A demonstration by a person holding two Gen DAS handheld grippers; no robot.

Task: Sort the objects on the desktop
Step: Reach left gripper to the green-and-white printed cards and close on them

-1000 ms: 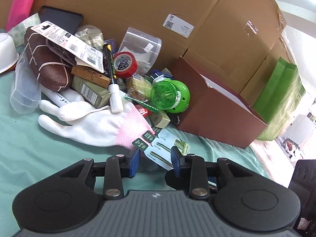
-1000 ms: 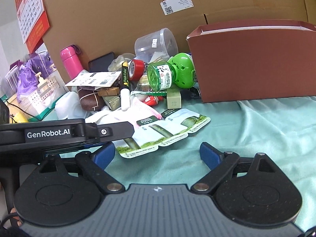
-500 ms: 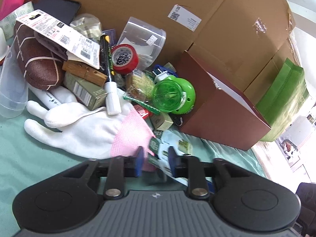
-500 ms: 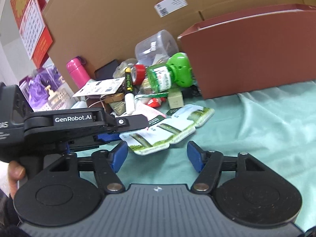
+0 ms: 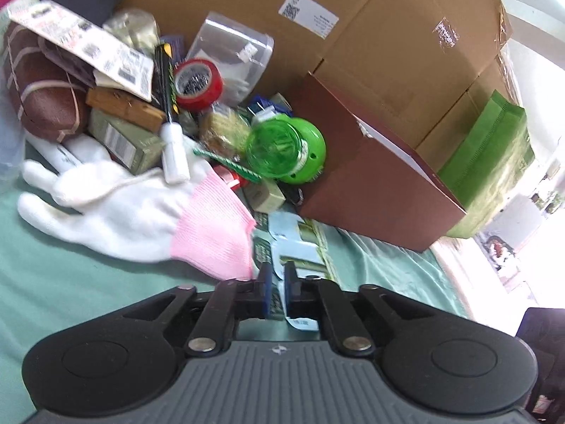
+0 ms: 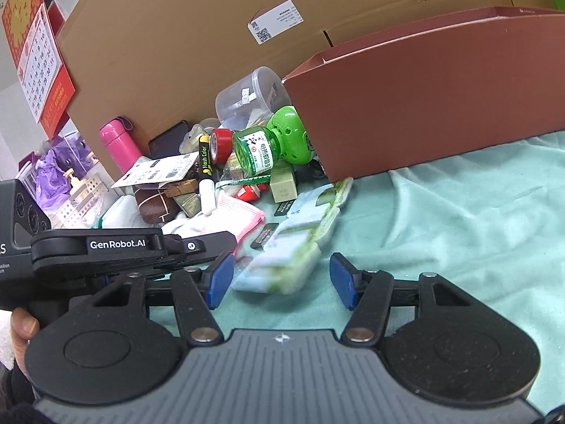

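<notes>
A strip of pale blue and green sachets [image 5: 300, 243] lies on the teal cloth in front of the clutter pile. My left gripper [image 5: 277, 282] is shut on its near end, with a packet edge pinched between the blue pads. In the right wrist view the strip [image 6: 282, 265] looks blurred and slightly raised, and the left gripper [image 6: 229, 247] reaches it from the left. My right gripper [image 6: 282, 279] has its jaws closing with the strip's end between them, but the pads stand clear of it. A white glove with a pink cuff [image 5: 141, 212] lies just left of the strip.
The pile holds a green bottle [image 6: 268, 148], red tape roll [image 5: 197, 81], marker pen [image 5: 169, 106] and small boxes. A brown open box [image 6: 423, 106] stands to the right, with a large cardboard box [image 5: 388, 35] behind and a pink flask [image 6: 116, 141] at the left.
My left gripper went from part open to shut on the sachet strip, and the strip's near end has risen. The right jaws narrowed and came in around that end.
</notes>
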